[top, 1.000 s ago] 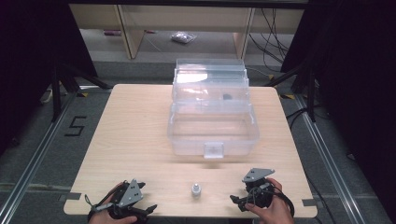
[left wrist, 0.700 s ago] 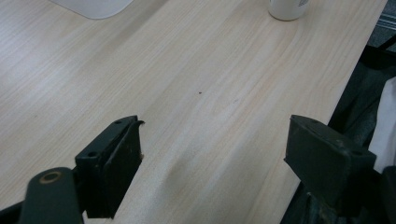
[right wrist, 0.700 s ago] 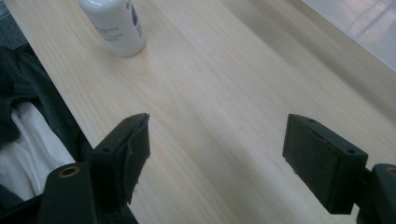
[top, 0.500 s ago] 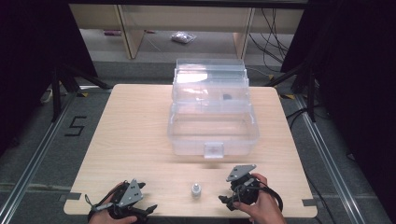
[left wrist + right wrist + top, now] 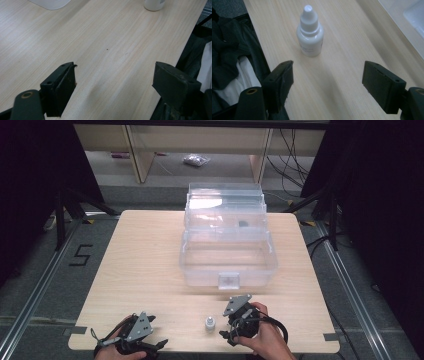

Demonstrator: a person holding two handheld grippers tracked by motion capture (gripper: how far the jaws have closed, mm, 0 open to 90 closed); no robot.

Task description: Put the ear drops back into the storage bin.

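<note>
1. The small white dropper bottle (image 5: 309, 32) stands upright on the table (image 5: 145, 255), close to the near edge and about midway along it. Nothing grips it yet, so I judge the pick-up has not begun.
2. My right gripper (image 5: 328, 82) points at the bottle with its jaws spread wide and empty. The bottle sits ahead of them, nearer the left jaw, not yet between them.
3. My left gripper (image 5: 113, 85) rests near the near-left corner, jaws spread wide over bare wood and holding nothing.
4. The clear plastic box (image 5: 227, 252) stands open towards the far edge, its lower tub looking empty. I take it as the likely place for the bottle, so closing on the bottle, lifting and carrying are all left.
5. Open wood lies between bottle and box, so the way is free. The near edge is just beside the bottle, so a clumsy nudge could tip it off.
</note>
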